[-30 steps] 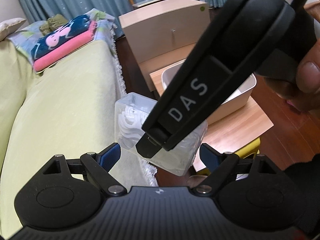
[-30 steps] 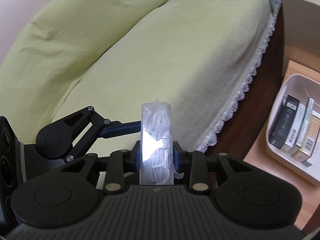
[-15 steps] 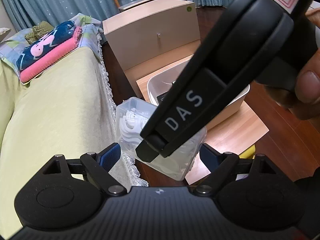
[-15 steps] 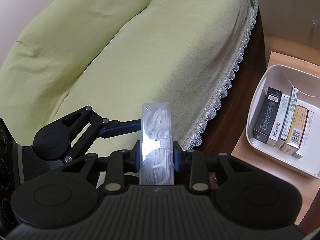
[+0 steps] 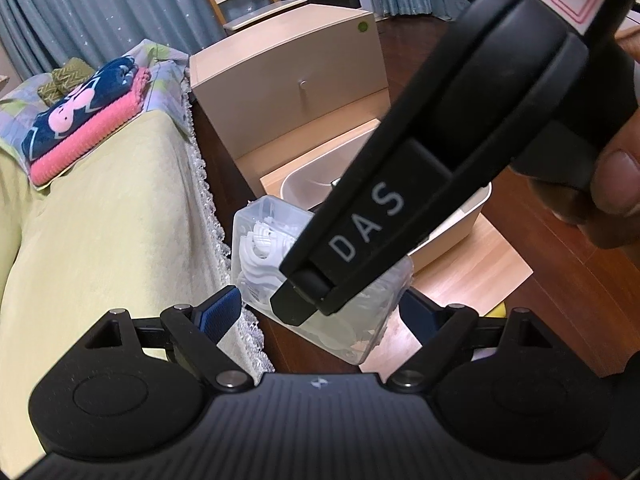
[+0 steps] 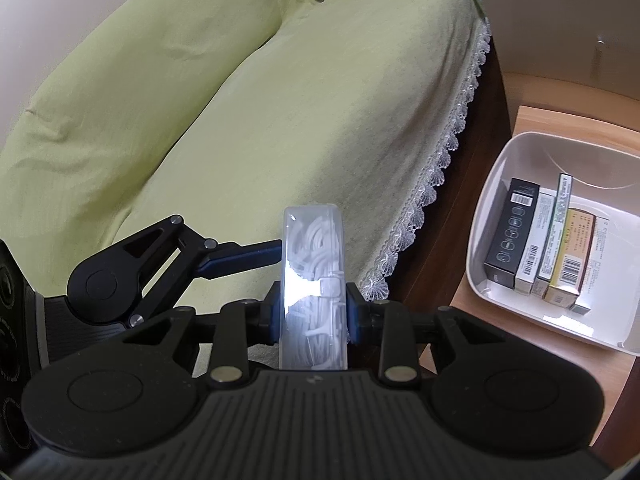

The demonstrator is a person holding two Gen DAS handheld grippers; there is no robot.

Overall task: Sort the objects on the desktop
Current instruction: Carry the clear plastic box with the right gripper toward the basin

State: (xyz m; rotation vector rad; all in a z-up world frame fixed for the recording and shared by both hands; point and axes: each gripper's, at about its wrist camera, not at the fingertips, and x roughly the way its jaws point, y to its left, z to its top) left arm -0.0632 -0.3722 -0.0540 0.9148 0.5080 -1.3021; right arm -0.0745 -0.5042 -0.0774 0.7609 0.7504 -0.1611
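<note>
A clear plastic box of white floss picks (image 6: 313, 264) is held upright in the air, with my right gripper (image 6: 313, 308) shut on its two flat sides. In the left wrist view the same box (image 5: 264, 248) hangs between the blue pads (image 5: 222, 312) of my left gripper (image 5: 320, 314). That gripper is open, with both pads apart from the box. The right gripper's black body marked DAS (image 5: 400, 216) crosses that view, held by a hand (image 5: 612, 192). A white bin (image 6: 500, 168) on the wooden table holds several upright packets, one of them black (image 6: 510, 232).
A sofa with a yellow-green cover (image 6: 240, 100) and lace edge (image 6: 440, 176) lies to the left. Folded pink and blue towels (image 5: 80, 120) rest on its far end. A beige cabinet (image 5: 288, 72) stands behind the low wooden table (image 5: 472, 280).
Both grippers and the box have swung right, away from the sofa toward the table; the bin shows fuller in the right wrist view. The grip on the box is unchanged.
</note>
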